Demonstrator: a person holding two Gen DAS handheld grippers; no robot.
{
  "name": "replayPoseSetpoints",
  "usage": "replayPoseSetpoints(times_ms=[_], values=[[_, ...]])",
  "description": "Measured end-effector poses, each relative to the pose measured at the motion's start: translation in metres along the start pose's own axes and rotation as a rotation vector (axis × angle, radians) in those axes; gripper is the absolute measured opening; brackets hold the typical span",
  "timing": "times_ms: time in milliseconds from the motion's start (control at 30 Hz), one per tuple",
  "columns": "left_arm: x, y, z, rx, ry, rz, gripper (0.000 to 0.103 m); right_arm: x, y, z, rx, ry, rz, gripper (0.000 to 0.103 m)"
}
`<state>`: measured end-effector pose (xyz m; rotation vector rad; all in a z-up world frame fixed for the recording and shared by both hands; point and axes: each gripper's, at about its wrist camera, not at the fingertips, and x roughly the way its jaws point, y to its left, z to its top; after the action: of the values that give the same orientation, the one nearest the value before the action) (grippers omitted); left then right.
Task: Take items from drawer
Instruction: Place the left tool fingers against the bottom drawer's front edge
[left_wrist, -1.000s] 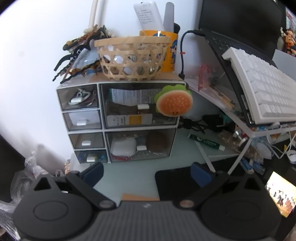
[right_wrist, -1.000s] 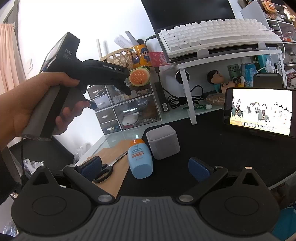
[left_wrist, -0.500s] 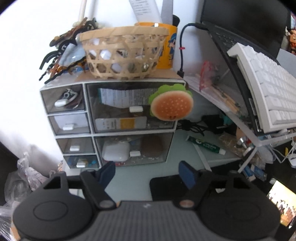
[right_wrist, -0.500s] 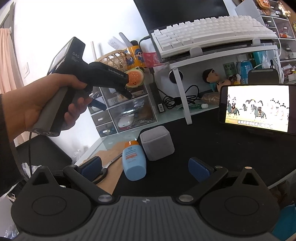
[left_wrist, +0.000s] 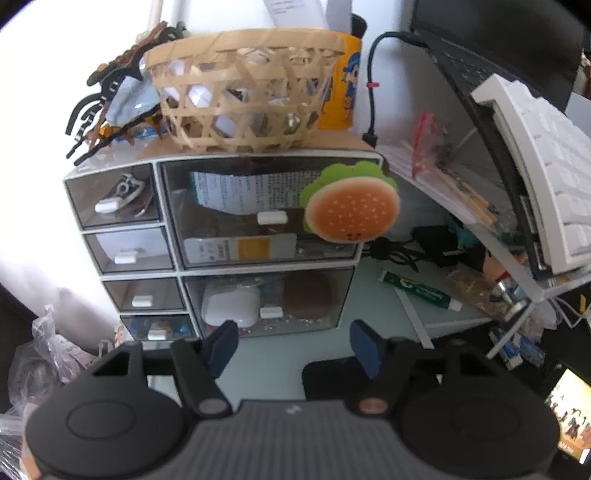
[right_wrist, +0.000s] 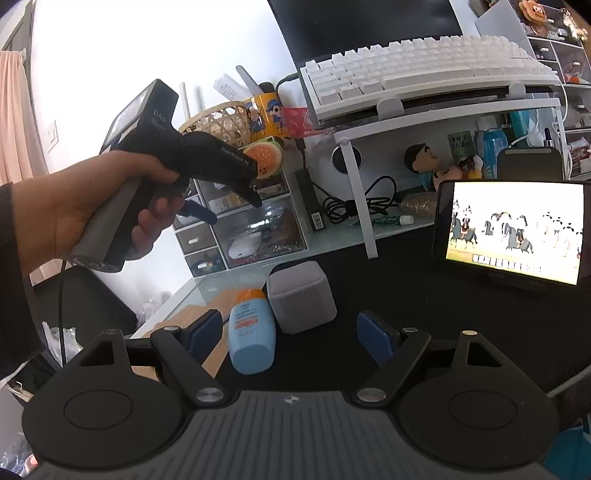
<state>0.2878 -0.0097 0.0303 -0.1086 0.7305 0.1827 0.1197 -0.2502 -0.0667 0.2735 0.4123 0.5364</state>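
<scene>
A small drawer unit with clear fronts stands against the wall, all drawers closed. Its lower right drawer holds a white mouse-like item and a brown round thing. My left gripper hovers just in front of this drawer, jaws closing with nothing between them. In the right wrist view a hand holds that left gripper at the drawer unit. My right gripper sits low over the black mat, jaws closing. A blue sunscreen bottle lies between its fingers, untouched.
A burger-shaped ornament hangs on the upper right drawer. A woven basket, a yellow cup and hair claws top the unit. A grey box, a lit phone and a raised keyboard crowd the desk.
The left gripper has come closer to the drawer unit and its jaws have narrowed. The right gripper's jaws have narrowed a little around the bottle.
</scene>
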Motion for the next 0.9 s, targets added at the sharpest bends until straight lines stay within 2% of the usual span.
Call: replayPoseSetpoints(times_ms=[333,467,733,900], values=[[0.019,0.009,0.006,-0.015,0.029,-0.008,0.055,0.009,-0.002,-0.003,0.008,0.013,-0.005,0.084],[0.026,0.008,0.007,-0.01,0.028,-0.001,0.053,0.012,-0.002,-0.003,0.012,0.006,-0.008,0.084],[0.047,0.009,0.009,-0.028,0.058,0.002,0.038,0.017,-0.006,-0.001,0.031,-0.003,-0.008,0.084],[0.057,0.008,0.011,-0.035,0.064,0.024,0.035,0.018,-0.007,-0.002,0.035,-0.007,-0.006,0.084]])
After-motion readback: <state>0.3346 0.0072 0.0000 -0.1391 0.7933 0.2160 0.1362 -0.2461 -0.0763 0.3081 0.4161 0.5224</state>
